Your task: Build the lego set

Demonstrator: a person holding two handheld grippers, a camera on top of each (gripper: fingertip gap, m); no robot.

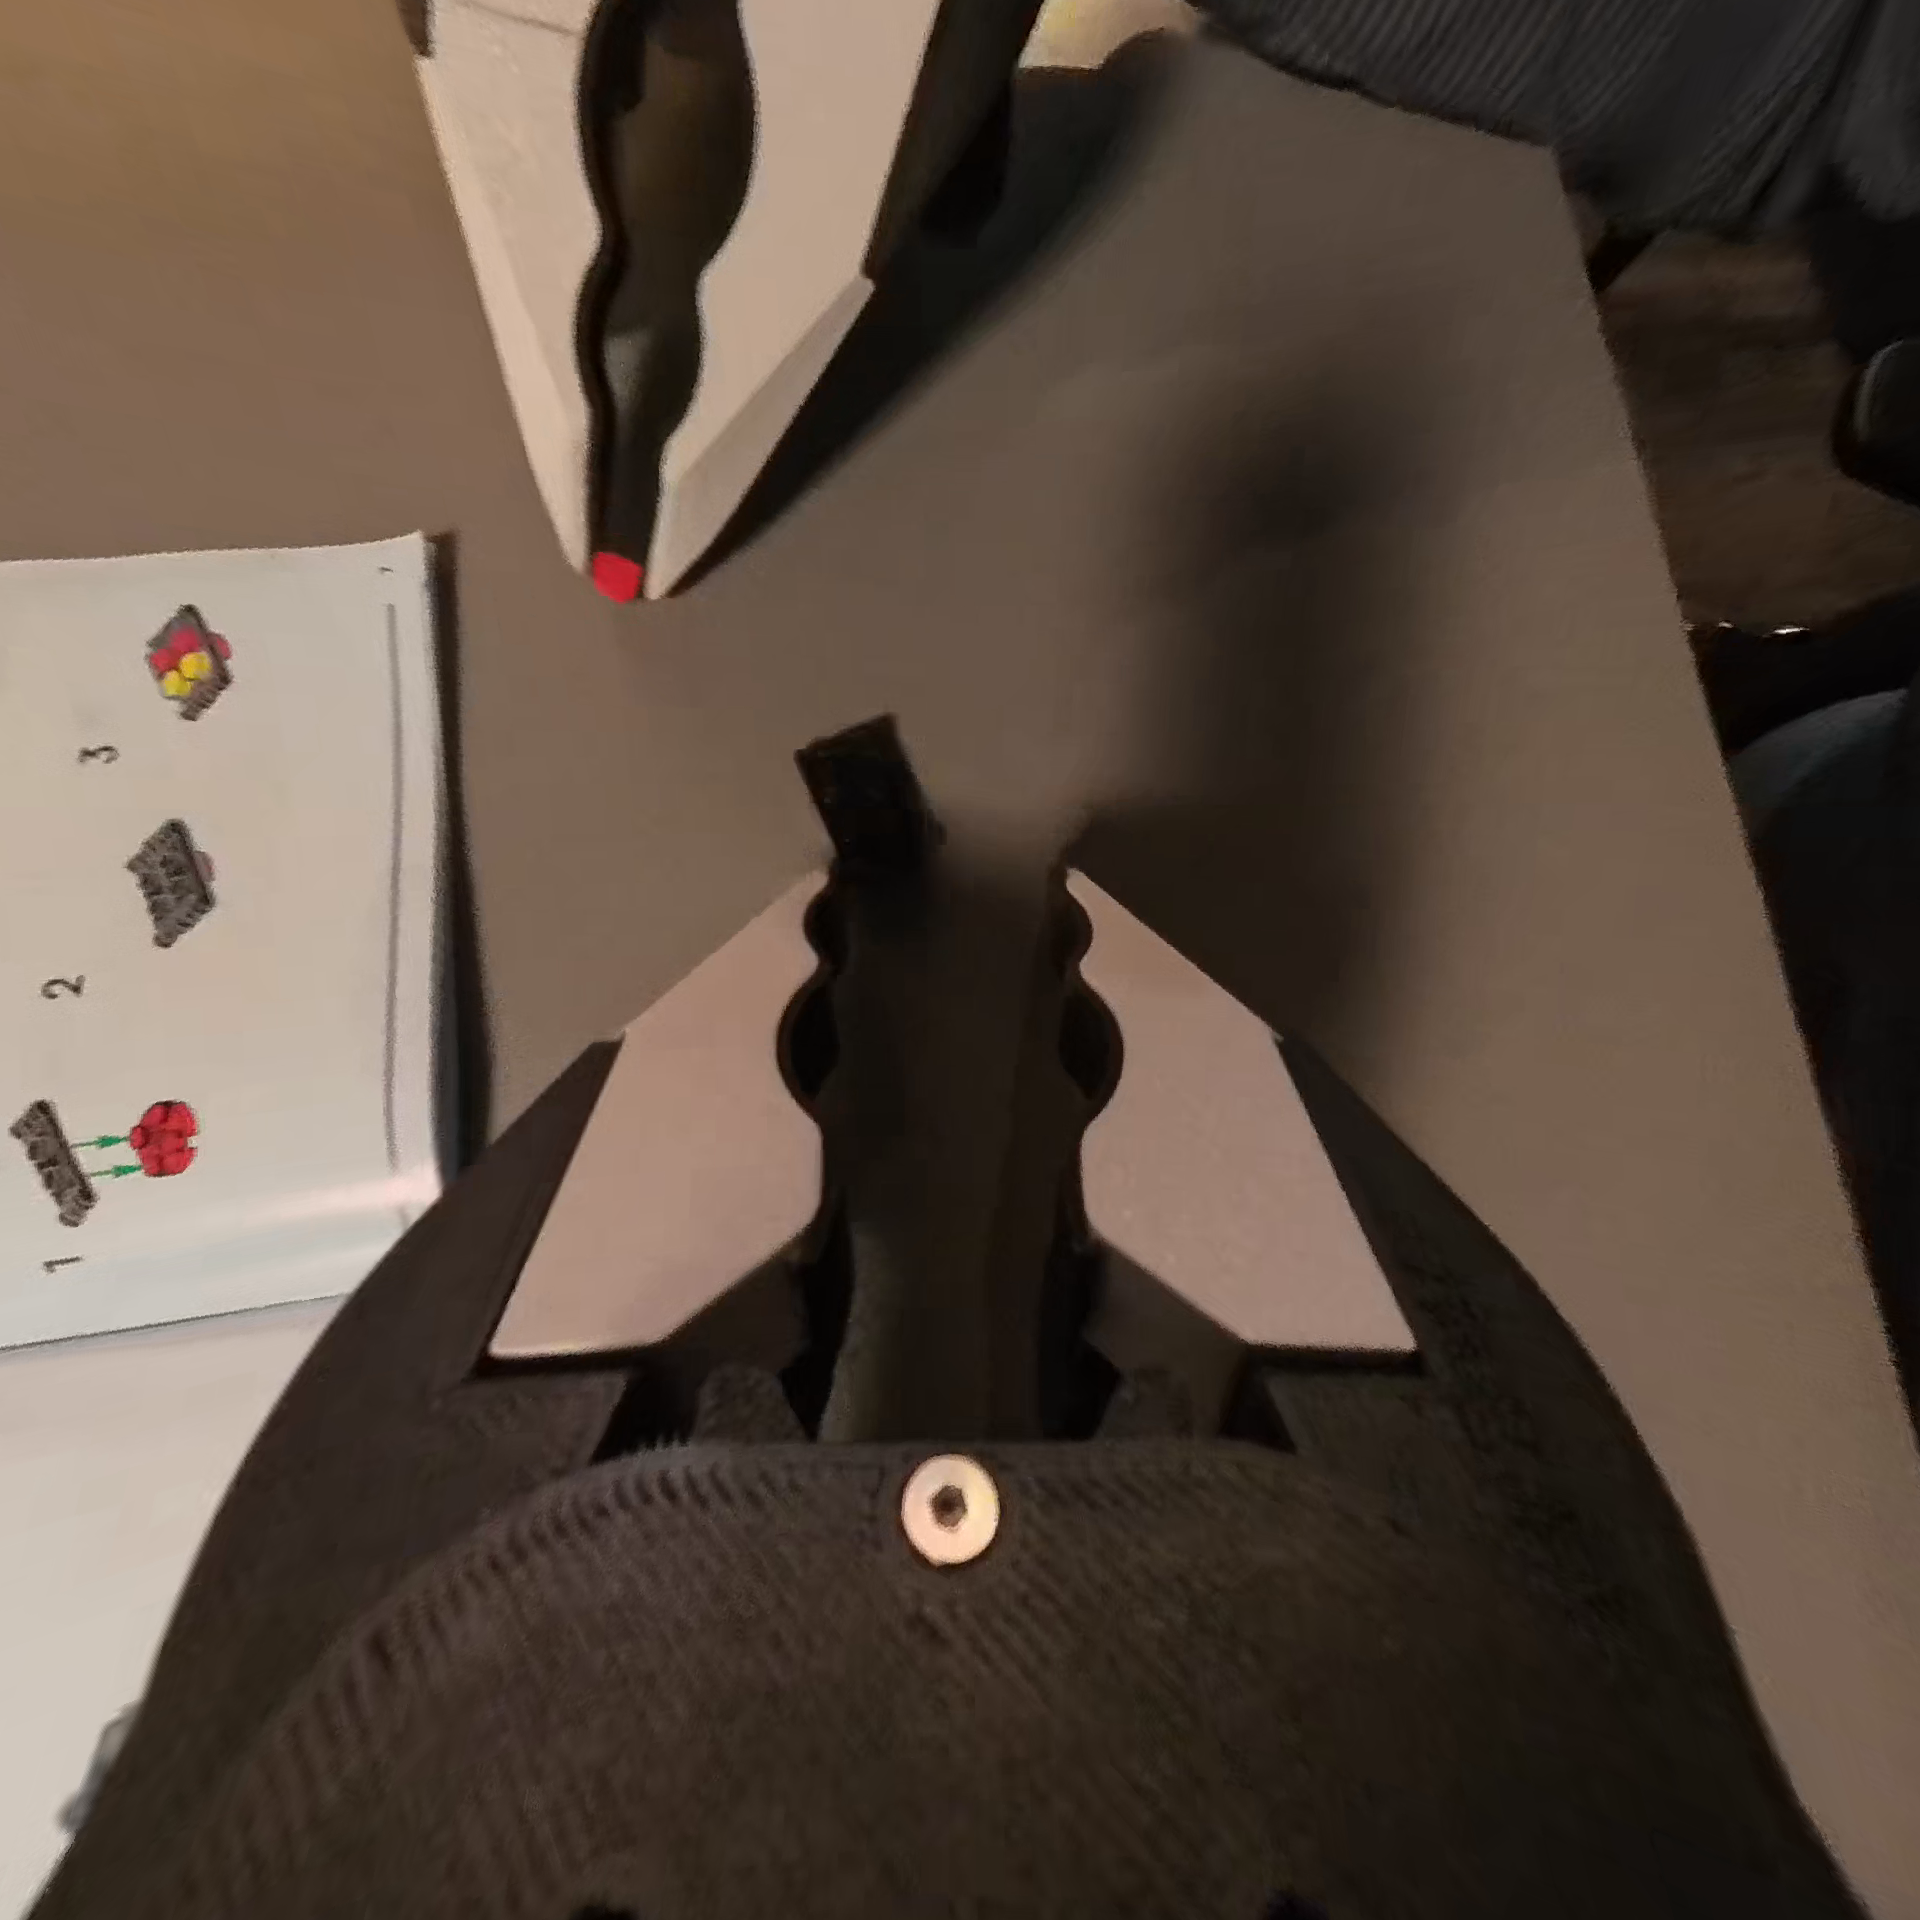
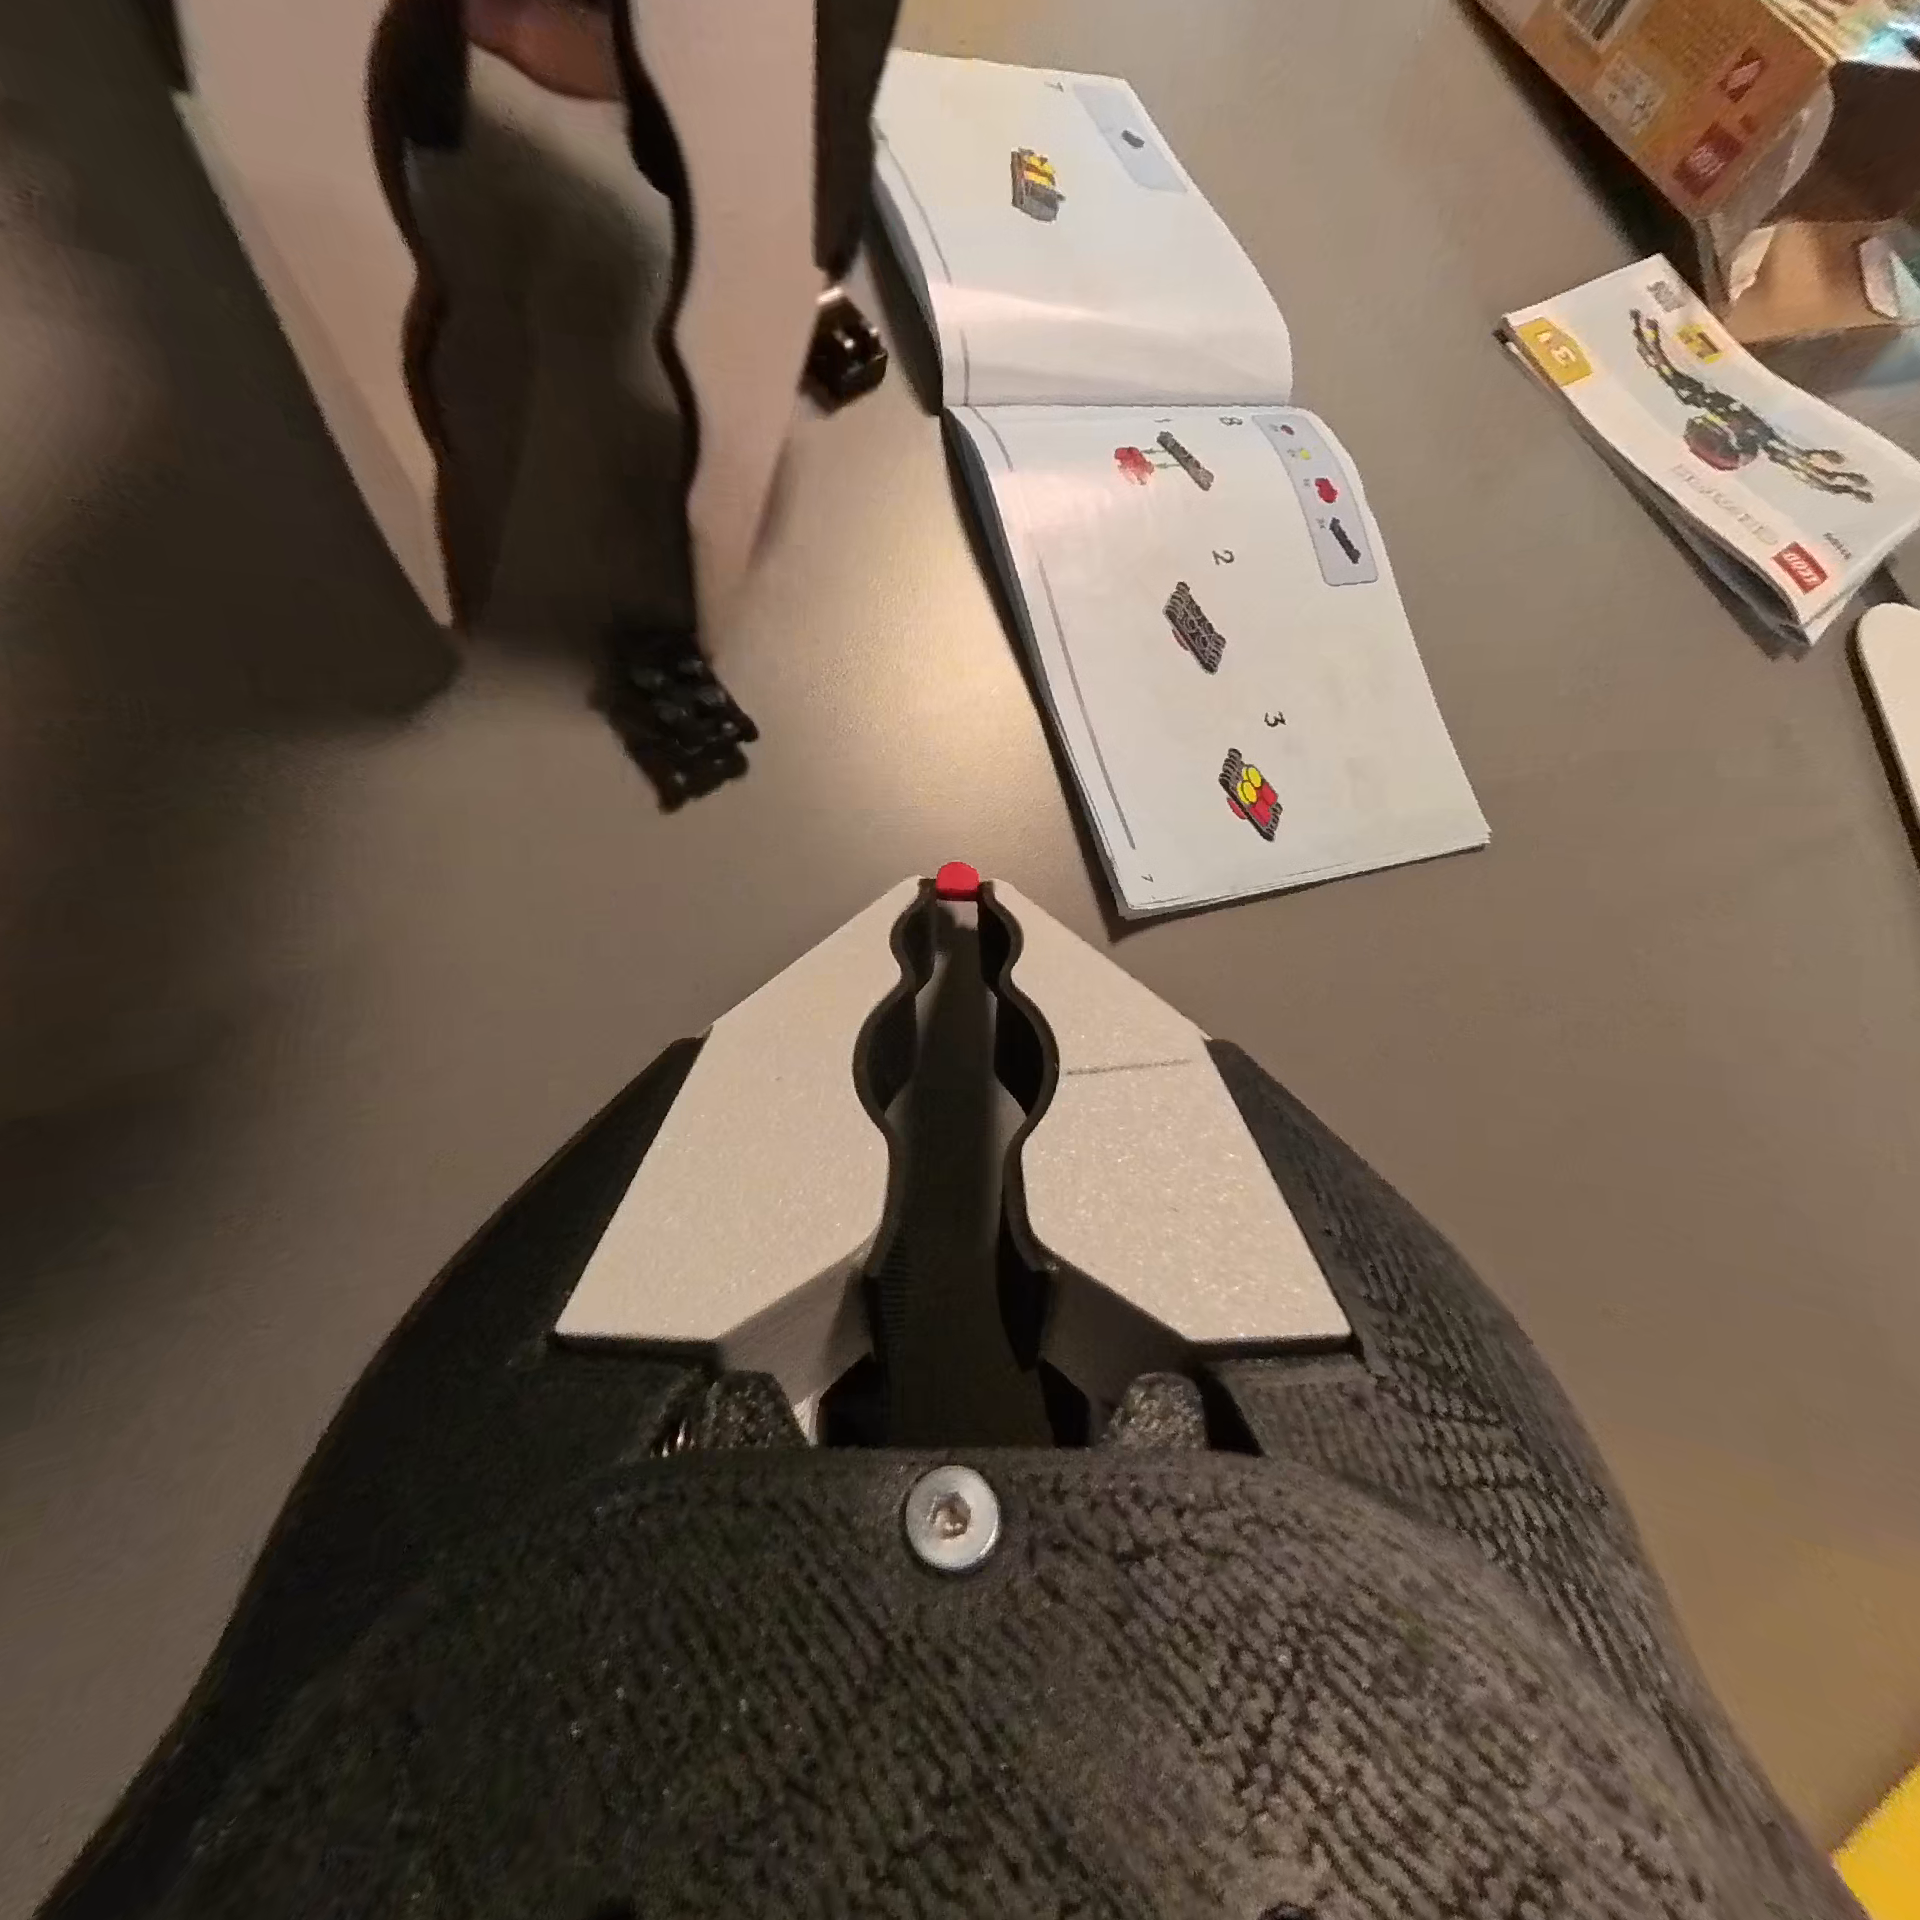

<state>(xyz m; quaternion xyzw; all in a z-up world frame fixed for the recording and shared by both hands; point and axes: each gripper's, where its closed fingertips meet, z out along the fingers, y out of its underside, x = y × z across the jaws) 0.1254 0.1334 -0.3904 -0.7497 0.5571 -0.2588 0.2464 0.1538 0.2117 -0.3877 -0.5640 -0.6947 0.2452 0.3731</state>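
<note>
My left gripper (image 1: 951, 873) is shut on a black studded plate (image 1: 868, 800) that sticks out past its fingertips, just above the grey table (image 1: 1247, 727). In the right wrist view the same gripper (image 2: 592, 603) comes down from the top left with the plate (image 2: 675, 717) at its tips. My right gripper (image 2: 956, 896) is shut on a small red round piece (image 2: 956, 880). It also shows in the left wrist view (image 1: 623, 582) with the red piece (image 1: 615, 575), a short way beyond and left of the black plate.
An open instruction booklet (image 2: 1195, 582) lies right of the grippers; it also shows in the left wrist view (image 1: 208, 935). A small black piece (image 2: 847, 353) lies beside it. A second booklet (image 2: 1714, 447) and a cardboard box (image 2: 1683, 94) are at the far right. The table edge (image 1: 1662, 623) runs along the right. Tip to tip, the grippers are about 9 centimetres apart.
</note>
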